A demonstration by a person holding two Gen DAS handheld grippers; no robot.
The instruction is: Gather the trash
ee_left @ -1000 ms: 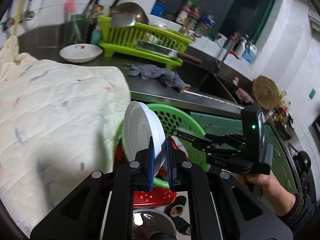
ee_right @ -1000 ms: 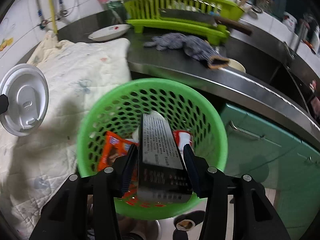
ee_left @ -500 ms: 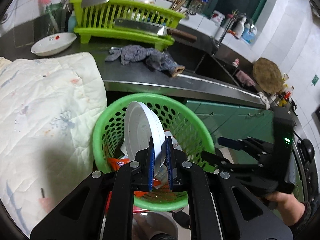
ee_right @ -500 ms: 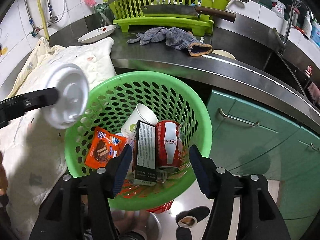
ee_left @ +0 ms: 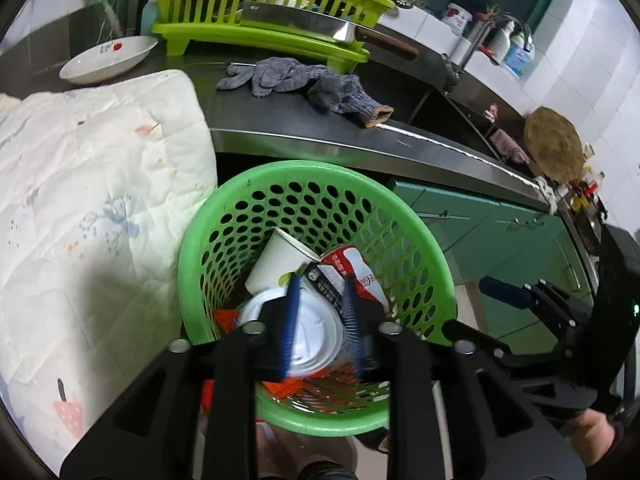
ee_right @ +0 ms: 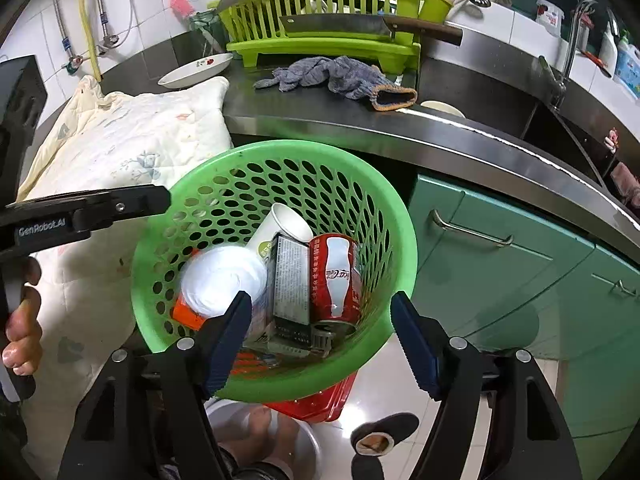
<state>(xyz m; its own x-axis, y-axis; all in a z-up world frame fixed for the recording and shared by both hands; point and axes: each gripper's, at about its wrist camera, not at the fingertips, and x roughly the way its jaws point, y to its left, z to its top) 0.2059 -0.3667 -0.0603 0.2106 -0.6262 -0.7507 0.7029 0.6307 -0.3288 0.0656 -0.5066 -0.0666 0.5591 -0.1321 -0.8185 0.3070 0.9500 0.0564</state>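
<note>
While jaws gape | white lid (ee_right: 222,280) (round, blurred) lies in green basket (ee_right: 280,152)

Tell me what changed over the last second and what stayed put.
The left gripper let go of the white lid, which dropped into the green basket. The right gripper released the dark box there and opened wide. Paper cup and red can stayed in place.

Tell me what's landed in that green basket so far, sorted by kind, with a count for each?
Paper cup: 1
White lid: 1
Red can: 1
Dark box: 1
Orange wrapper: 1
Total: 5 that I can make out in the basket; more may be hidden underneath.
</note>
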